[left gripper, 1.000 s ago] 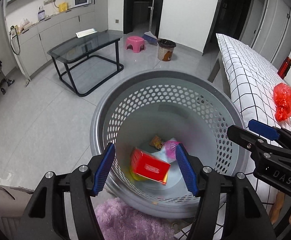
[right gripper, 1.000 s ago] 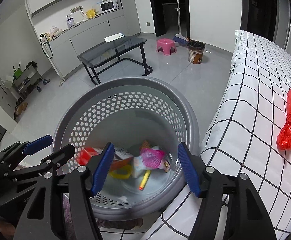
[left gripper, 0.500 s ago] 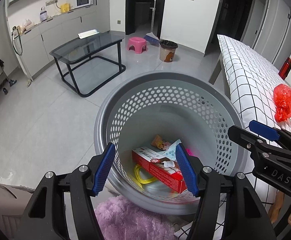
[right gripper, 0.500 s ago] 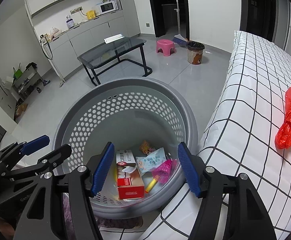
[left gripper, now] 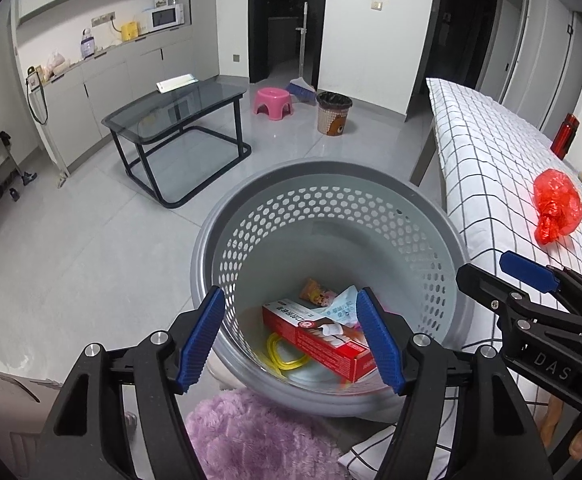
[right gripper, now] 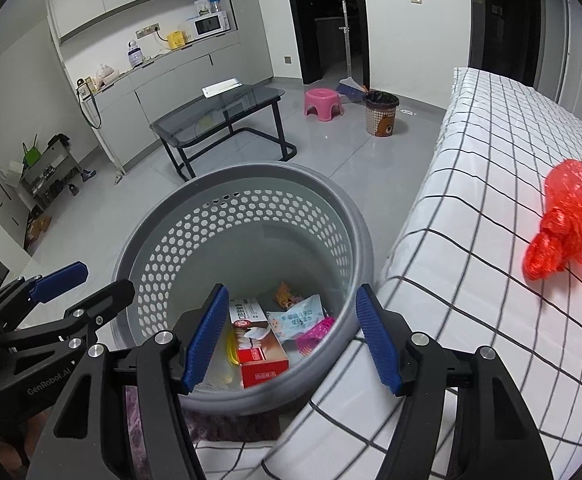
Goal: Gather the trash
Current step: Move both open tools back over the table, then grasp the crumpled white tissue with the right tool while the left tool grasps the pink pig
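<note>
A grey perforated basket (left gripper: pixel 331 176) (right gripper: pixel 243 172) stands on the floor against the bed. In it lie a red box (left gripper: pixel 315 338) (right gripper: pixel 259 344), a yellow ring (left gripper: pixel 283 354), a wipes packet (right gripper: pixel 297 316), a pink item (right gripper: pixel 315 332) and a snack wrapper (left gripper: pixel 315 292). My left gripper (left gripper: pixel 291 332) hovers over the basket's near rim, its jaws opening with nothing between them. Beside it, my right gripper (right gripper: pixel 291 336) is open and empty above the rim by the bed. A crumpled red plastic bag (left gripper: pixel 557 204) (right gripper: pixel 571 220) lies on the bed to the right.
The bed with a checked sheet (left gripper: pixel 491 152) runs along the right. A purple fluffy rug (left gripper: pixel 251 432) lies under the basket's near side. Farther off are a glass table (left gripper: pixel 179 116), a pink stool (left gripper: pixel 273 100), a small bin (left gripper: pixel 333 112) and a red bottle (left gripper: pixel 567 136).
The red box dropped, blurred, into the basket and now lies still on the other trash. The left gripper has risen a little and its jaws stand slightly wider. The right gripper has stayed put.
</note>
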`<state>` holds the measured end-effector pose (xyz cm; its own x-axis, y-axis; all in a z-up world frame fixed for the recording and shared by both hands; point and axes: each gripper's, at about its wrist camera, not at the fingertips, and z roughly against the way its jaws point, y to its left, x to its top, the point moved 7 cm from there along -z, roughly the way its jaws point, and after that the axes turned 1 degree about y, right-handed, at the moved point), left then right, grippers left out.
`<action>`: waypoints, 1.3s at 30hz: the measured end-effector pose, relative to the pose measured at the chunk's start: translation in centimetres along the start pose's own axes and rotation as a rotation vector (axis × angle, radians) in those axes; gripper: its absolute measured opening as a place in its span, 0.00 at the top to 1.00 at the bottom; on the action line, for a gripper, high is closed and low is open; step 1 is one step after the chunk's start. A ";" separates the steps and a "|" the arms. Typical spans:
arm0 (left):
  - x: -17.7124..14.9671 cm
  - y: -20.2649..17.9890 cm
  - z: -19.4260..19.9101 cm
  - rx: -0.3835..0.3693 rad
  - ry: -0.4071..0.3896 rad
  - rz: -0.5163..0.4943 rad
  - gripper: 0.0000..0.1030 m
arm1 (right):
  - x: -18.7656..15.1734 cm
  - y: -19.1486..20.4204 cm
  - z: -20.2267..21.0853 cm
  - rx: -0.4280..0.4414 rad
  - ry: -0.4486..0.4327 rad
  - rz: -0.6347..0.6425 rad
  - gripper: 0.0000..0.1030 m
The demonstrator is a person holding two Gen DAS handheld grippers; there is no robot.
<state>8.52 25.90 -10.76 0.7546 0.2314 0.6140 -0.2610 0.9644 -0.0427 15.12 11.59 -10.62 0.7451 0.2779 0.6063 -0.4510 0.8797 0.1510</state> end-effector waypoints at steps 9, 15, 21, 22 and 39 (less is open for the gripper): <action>-0.1 -2.9 1.6 -0.025 -0.020 -0.045 0.35 | -1.6 -2.8 3.1 -0.055 -0.030 -0.041 0.39; -0.1 -6.5 2.8 -0.066 -0.046 -0.091 0.30 | -3.9 -6.7 6.0 -0.117 -0.055 -0.095 0.35; -0.1 -11.2 3.4 -0.121 -0.051 -0.146 0.30 | -7.3 -12.7 9.6 -0.200 -0.065 -0.186 0.34; -0.2 -12.2 3.5 -0.132 -0.052 -0.157 0.29 | -7.8 -13.8 10.3 -0.216 -0.069 -0.202 0.33; -1.1 -28.3 4.8 -0.283 -0.045 -0.312 0.18 | -14.2 -29.6 19.7 -0.392 -0.138 -0.412 0.31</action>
<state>12.18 -2.28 -6.46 0.7425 -0.0774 0.6654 0.1563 0.9859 -0.0598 8.21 -26.00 -8.27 0.7375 -0.1475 0.6591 0.0974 0.9889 0.1123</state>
